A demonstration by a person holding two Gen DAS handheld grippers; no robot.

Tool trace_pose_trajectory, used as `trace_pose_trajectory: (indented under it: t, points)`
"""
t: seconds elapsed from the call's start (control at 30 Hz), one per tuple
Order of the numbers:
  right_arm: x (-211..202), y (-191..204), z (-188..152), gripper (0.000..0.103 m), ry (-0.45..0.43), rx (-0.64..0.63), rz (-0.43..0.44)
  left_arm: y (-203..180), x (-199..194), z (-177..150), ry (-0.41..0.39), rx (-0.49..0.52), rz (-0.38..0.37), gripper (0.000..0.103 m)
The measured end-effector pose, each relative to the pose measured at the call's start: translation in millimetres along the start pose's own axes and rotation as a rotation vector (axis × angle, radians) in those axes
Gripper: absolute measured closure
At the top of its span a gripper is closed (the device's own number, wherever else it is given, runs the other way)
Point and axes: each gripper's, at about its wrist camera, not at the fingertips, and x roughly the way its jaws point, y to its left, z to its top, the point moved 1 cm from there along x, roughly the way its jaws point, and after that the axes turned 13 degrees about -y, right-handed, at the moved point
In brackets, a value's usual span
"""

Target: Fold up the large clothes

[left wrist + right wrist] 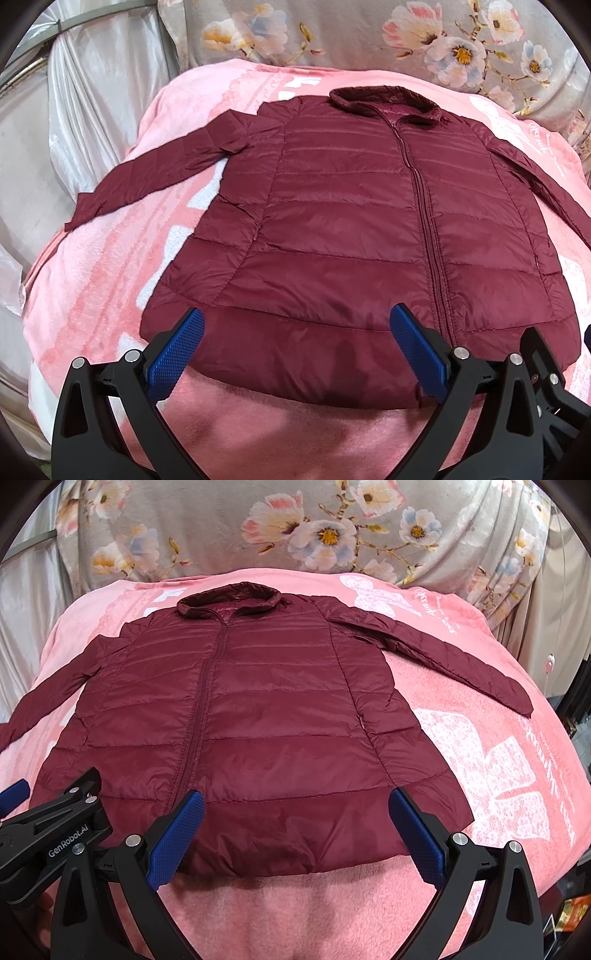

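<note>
a dark red quilted jacket lies flat, front up and zipped closed, on a pink blanket that covers the bed. its collar points toward the far side, where a grey floral cloth rises behind the blanket, and its hem is the nearest edge. both sleeves are spread out to the sides: the left-hand sleeve angles out and down over the blanket with a crease near the shoulder, and the other sleeve runs out straight from the opposite shoulder, its cuff resting on the blanket beside a white printed pattern. the zip runs from collar to hem, a little off the middle of the jacket.

the left hand-held gripper is spread wide with nothing between its blue pads; it sits over the hem of the jacket, left of the zip. whether the pads touch the fabric cannot be told. the right hand-held gripper is spread just as wide and holds nothing, placed over the hem on the other side of the zip. in the right wrist view the body of the left hand-held gripper shows at the lower left, just beside the jacket's hem. pale satin fabric hangs beyond the blanket on the left-sleeve side.
</note>
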Motion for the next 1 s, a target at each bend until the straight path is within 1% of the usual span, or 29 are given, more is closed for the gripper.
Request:
trace_pose_trajectory:
  t: [0.2, 0.3, 0.43, 0.57, 0.6, 0.67, 0.7, 0.73, 0.77, 0.8, 0.9, 1.0]
  points:
    - [16, -23, 10, 0.005, 0.026, 0.06, -0.007, -3, 10, 4, 0.025, -0.025, -0.017, 0.005]
    - [29, -51, 19, 0.005, 0.016, 0.105, -0.045, -4, 17, 10, 0.026, -0.031, -0.005, 0.005]
    - [55, -113, 35, 0.005, -0.013, 0.2, -0.152, -4, 28, 19, 0.023, -0.042, 0.006, 0.005]
    - [89, -195, 46, 0.005, -0.007, 0.35, -0.249, -4, 42, 29, 0.026, -0.046, 0.01, 0.005]
    - [95, -210, 47, 0.005, -0.007, 0.376, -0.263, -4, 45, 32, 0.021, -0.043, 0.009, 0.005]
    - [111, -252, 49, 0.005, -0.006, 0.46, -0.303, -4, 50, 37, 0.013, -0.036, 0.021, 0.005]
    - [121, -277, 49, 0.005, 0.001, 0.518, -0.311, -3, 53, 40, 0.01, -0.035, 0.027, 0.005]
    - [128, -290, 50, 0.006, 0.007, 0.551, -0.313, -1, 58, 43, 0.009, -0.039, 0.034, 0.005]
    - [137, -309, 49, 0.01, 0.013, 0.602, -0.317, 0, 61, 45, 0.009, -0.042, 0.036, 0.005]
    - [144, -327, 48, 0.012, 0.012, 0.647, -0.325, 3, 66, 48, 0.01, -0.047, 0.044, 0.005]
    - [158, -365, 46, 0.016, -0.002, 0.739, -0.371, 11, 77, 56, -0.005, -0.054, 0.081, 0.005]
    - [171, -394, 47, 0.026, -0.005, 0.76, -0.427, 21, 85, 61, -0.019, -0.061, 0.112, 0.005]
